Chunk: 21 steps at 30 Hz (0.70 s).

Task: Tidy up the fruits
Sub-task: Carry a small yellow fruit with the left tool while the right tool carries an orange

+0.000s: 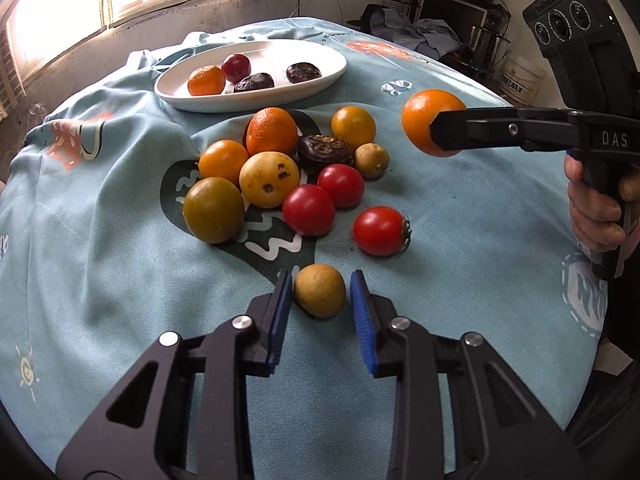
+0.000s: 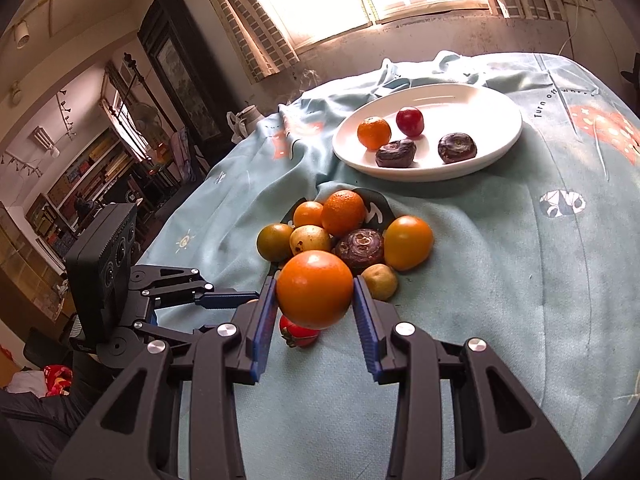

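My right gripper is shut on an orange fruit and holds it above the table; it shows in the left wrist view at the right. My left gripper is open, its blue pads on either side of a small tan fruit lying on the cloth, with a gap on the right. A pile of orange, yellow, red and dark fruits lies mid-table. A white plate at the back holds an orange, a red fruit and two dark ones.
A light blue patterned cloth covers the table, rumpled near the plate. A red tomato lies apart from the pile. The person's hand holds the right gripper at the table's right edge. Room clutter stands beyond.
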Available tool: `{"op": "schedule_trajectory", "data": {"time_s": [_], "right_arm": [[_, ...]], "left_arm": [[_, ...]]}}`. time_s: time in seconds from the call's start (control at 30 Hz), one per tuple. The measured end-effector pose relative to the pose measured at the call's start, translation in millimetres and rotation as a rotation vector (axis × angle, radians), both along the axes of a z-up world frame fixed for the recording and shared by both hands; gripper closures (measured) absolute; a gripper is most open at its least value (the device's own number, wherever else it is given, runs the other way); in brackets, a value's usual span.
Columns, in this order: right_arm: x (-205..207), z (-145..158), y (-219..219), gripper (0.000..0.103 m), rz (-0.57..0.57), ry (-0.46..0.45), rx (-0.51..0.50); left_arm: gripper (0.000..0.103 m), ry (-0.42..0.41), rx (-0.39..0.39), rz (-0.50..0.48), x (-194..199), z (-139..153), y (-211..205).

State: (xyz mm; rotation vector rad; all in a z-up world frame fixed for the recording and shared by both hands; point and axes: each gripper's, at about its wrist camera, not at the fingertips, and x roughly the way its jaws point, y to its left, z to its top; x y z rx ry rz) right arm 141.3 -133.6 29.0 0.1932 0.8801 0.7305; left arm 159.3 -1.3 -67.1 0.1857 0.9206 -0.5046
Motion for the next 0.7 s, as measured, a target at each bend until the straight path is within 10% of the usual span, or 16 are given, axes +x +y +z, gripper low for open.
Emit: {"op": "schedule_trajectory", "data": {"time_s": [0.37, 0.7], "right_arm": [[17, 4, 3, 0.065, -0.028, -0.048, -0.013], [128, 3, -15, 0.065, -0.258, -0.111, -0.044]], "left_arm": [[0.077, -0.013, -0.052, 0.027, 14, 20, 3], [0.077, -0.098, -0.096, 0.254, 147, 68, 0]]}}
